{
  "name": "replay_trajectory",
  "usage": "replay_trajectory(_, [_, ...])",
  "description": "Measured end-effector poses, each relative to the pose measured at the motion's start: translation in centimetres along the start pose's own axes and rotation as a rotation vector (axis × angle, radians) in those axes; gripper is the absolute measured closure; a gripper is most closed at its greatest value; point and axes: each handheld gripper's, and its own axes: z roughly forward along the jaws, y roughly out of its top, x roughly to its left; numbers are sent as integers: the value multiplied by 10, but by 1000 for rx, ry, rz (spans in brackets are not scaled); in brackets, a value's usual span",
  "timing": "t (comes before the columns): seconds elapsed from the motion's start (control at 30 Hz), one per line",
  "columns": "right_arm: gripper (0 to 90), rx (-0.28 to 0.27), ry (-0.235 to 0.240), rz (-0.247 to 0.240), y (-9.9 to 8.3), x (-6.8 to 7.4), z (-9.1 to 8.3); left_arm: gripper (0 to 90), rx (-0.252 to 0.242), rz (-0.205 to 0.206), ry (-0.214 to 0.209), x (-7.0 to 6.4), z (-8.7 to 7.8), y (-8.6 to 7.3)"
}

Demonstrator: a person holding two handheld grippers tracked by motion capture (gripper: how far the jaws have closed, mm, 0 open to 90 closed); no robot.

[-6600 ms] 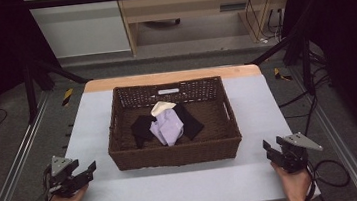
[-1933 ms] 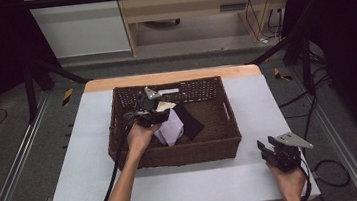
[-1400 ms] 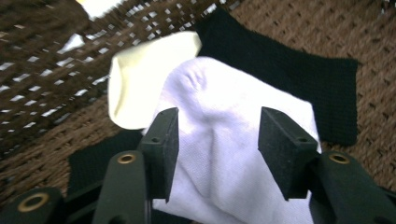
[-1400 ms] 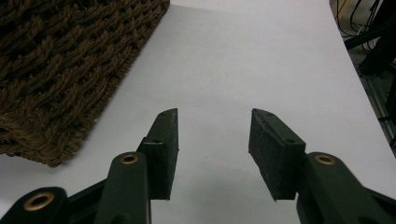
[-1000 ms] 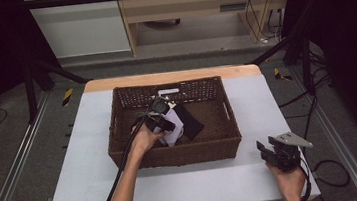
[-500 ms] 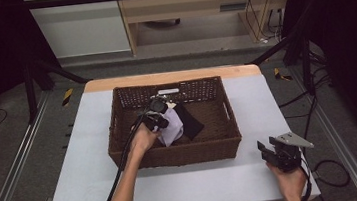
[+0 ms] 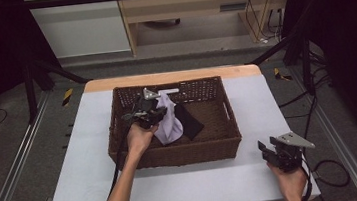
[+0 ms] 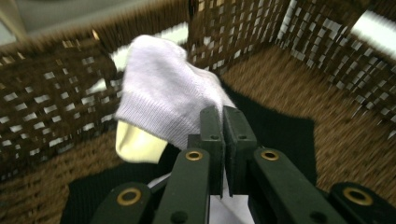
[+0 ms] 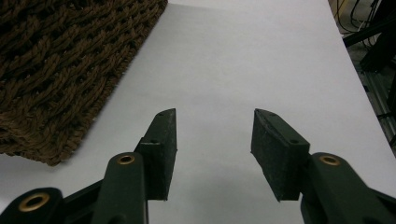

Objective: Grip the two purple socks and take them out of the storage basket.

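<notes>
A brown wicker basket (image 7: 224,145) stands in the middle of the white table. Inside it my left gripper (image 7: 160,113) is shut on a pale lilac sock (image 7: 170,124), holding it up above the basket floor. In the left gripper view the lilac sock (image 8: 163,95) hangs from the closed jaws of the left gripper (image 8: 222,121), with a cream toe part (image 8: 135,144) below it. A black sock (image 7: 188,120) lies on the basket floor to the right. My right gripper (image 7: 271,151) rests open at the table's near right corner; in its own view the right gripper (image 9: 214,133) holds nothing.
The basket's woven wall (image 9: 56,60) lies to the left of the right gripper. More black cloth (image 8: 275,130) covers the basket floor under the lifted sock. Bare white table (image 7: 87,155) lies left of the basket. A wooden cabinet (image 7: 197,8) stands beyond the table.
My left gripper went from the table's near left corner into the basket, shut on the lilac sock and lifted it. The right gripper has stayed at the near right corner.
</notes>
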Motion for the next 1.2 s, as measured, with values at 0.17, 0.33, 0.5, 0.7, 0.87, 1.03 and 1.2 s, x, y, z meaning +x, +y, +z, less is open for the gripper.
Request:
replay_trajectory(0.17, [501, -2, -2, 1, 0, -1, 0, 865, -87, 23, 11, -3, -11, 1])
replay_trajectory(0.33, [466, -2, -2, 5, 0, -1, 0, 865, -185, 21, 23, -4, -24, 3])
replay_trajectory(0.5, [418, 2, -15, 19, 1, -1, 0, 864, -239, -1, 9, -3, -36, 5])
replay_trajectory(0.7, [407, 2, -17, 26, 1, -2, 0, 864, -298, -1, -17, -4, -60, 4])
replay_trajectory(0.87, [407, 4, -19, 27, 1, -2, 0, 864, -366, 2, -48, -6, -88, -1])
replay_trajectory(1.03, [408, 5, -21, 26, 1, -2, 0, 864, -411, 5, -82, -9, -112, -11])
replay_trajectory(1.2, [412, 3, -22, 25, 1, -2, 0, 863, -445, 15, -113, -14, -134, -21])
